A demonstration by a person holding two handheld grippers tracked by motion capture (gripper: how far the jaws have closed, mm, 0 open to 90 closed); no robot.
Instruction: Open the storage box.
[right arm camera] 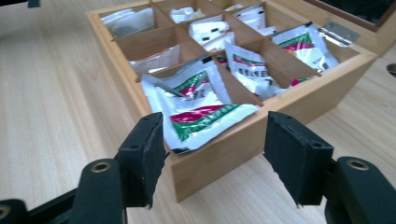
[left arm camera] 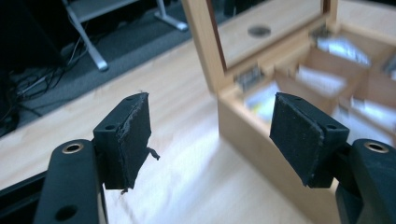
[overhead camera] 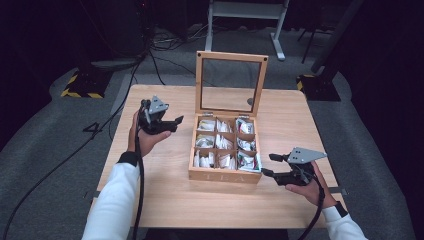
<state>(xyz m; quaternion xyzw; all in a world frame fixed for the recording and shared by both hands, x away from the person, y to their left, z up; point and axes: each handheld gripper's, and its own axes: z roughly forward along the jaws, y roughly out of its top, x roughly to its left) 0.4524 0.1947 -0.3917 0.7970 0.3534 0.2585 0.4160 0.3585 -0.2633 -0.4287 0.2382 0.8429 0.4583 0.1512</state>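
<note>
Pale wood right across the near edge of the table (overhead camera: 165, 200), bare and wide open between the two white sleeves (overhead camera: 112, 200). Plenty of free board at the front, in front of the tea box (overhead camera: 225, 175).

Right gripper (overhead camera: 272, 165) low at the box's near right corner, jaws released and standing apart, nothing between the pads; in the right gripper view the same right gripper (right arm camera: 212, 154) aimed straight at the box's corner wall, close but not touching. Just past that wall, green-and-red-striped white sachets (right arm camera: 201, 109) spilling up over the rim of the nearest compartment. Print on the sachets too small and blurred to read.

Front face of the box stamped with spaced letters, apparently "TEA". Nine compartments in a three-by-three grid, all with white packets, thin wooden dividers between.

Left gripper (overhead camera: 172, 125) held up off the table, left of the box and well apart from it, jaws released and empty; a clear strip of tabletop between it and the box's left wall. In the left gripper view, left gripper (left arm camera: 210, 130) with frayed black pads spread wide, bare wood between them, the box's left corner and hinge behind the far pad.

Further back, glass lid (overhead camera: 231, 82) standing upright on its hinges, wooden frame, see-through pane. Behind it a narrow band of table, then the far edge. Beyond, grey carpet, loose cables, yellow-and-black striped base (overhead camera: 82, 86) at left, white frame legs (overhead camera: 245, 17) at the top.
</note>
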